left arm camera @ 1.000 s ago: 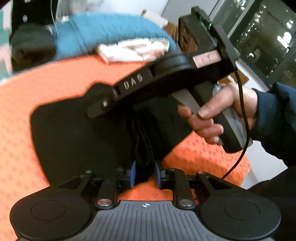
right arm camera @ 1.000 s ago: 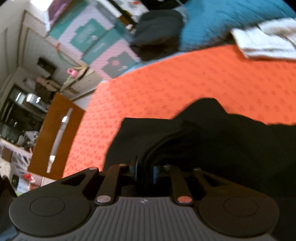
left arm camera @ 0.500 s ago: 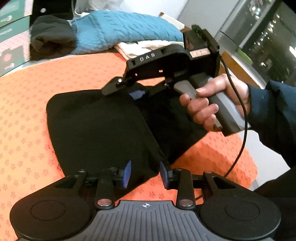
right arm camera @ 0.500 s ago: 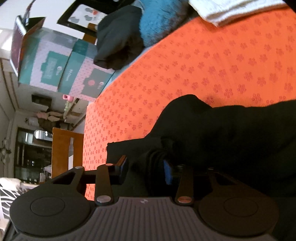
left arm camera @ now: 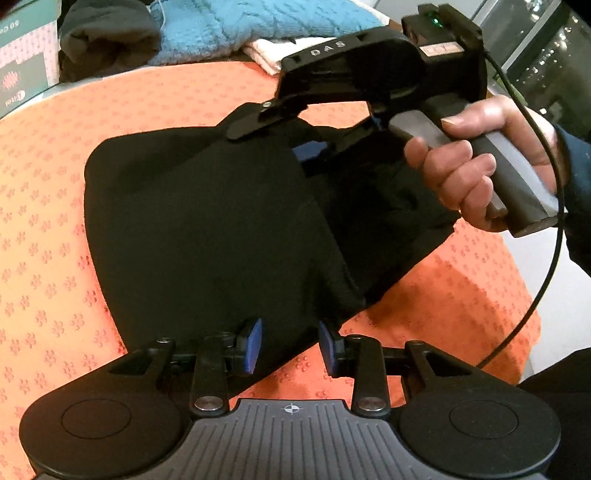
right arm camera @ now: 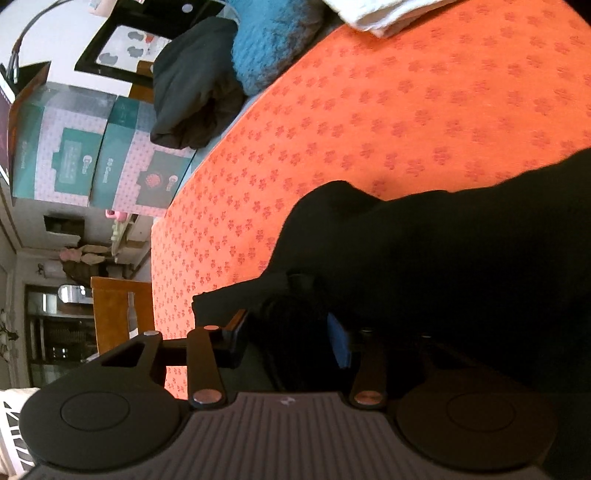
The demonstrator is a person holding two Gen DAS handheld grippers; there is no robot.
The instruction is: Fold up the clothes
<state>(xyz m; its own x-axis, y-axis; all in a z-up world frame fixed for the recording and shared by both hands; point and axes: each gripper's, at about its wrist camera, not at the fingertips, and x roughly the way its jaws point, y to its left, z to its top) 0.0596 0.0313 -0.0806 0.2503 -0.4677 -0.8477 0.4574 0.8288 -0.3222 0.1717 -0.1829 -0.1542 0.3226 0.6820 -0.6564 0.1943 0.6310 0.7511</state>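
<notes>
We saw the left tool [left arm camera: 290,345] spread apart, its blue pads straddling the near edge of the black garment [left arm camera: 207,229] without pinching it. The right tool [right arm camera: 291,341], gripped by a hand [left arm camera: 476,166], also stood parted over the garment's far fold, holding nothing. The garment lay folded on the orange flower-patterned tabletop [right arm camera: 388,110], near a blue knit [left arm camera: 258,26] and a dark bundle [right arm camera: 188,92].

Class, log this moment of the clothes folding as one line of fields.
stage: fold laid | left gripper: open | right gripper: open | black garment: folded, on orange cloth
</notes>
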